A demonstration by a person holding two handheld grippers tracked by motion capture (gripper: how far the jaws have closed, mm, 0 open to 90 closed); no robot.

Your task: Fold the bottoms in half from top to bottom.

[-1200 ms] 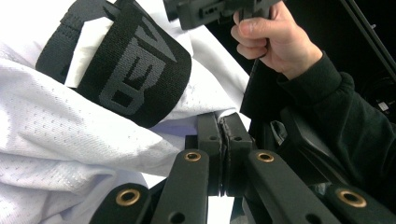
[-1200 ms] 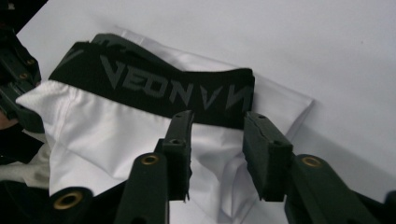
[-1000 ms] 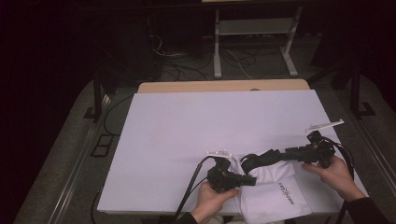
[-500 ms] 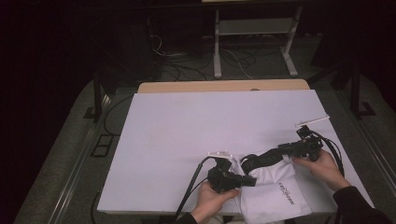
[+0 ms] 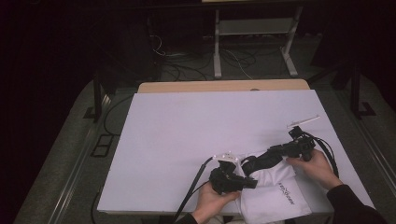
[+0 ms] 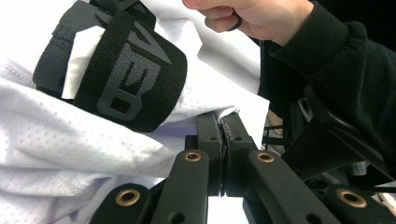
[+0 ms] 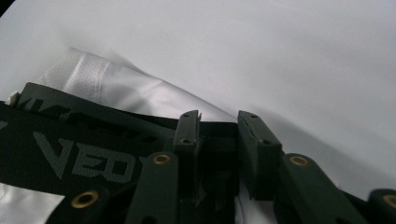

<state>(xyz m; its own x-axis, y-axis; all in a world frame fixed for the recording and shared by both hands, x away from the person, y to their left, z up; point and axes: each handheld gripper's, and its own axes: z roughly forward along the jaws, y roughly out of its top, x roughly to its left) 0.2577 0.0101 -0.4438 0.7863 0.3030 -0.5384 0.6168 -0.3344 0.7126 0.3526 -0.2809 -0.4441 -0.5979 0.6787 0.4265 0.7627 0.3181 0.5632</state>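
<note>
A white mesh garment [image 5: 275, 191] with a black lettered elastic waistband [image 5: 252, 165] lies at the near right of the table. My left gripper [image 5: 252, 183] is shut on a fold of the white fabric [image 6: 56, 140], its jaws pinched together [image 6: 223, 122] just below the waistband [image 6: 126, 70]. My right gripper [image 5: 273, 153] comes in from the right, low over the garment. Its jaws have just been closing. They stand a little apart [image 7: 218, 122] with the waistband [image 7: 70, 149] between them, and a gap still shows. White fabric [image 7: 107, 84] lies beyond the band.
A white sheet covers the table [image 5: 210, 121], with a wooden edge [image 5: 224, 86] along the far side. A metal stand [image 5: 252, 42] and cables sit on the dark floor beyond. The person's other hand [image 6: 252, 16] and dark sleeve hover near the garment.
My right gripper has moved left and down along the garment onto the waistband, and its jaws have narrowed. The left gripper has kept still, holding the fabric.
</note>
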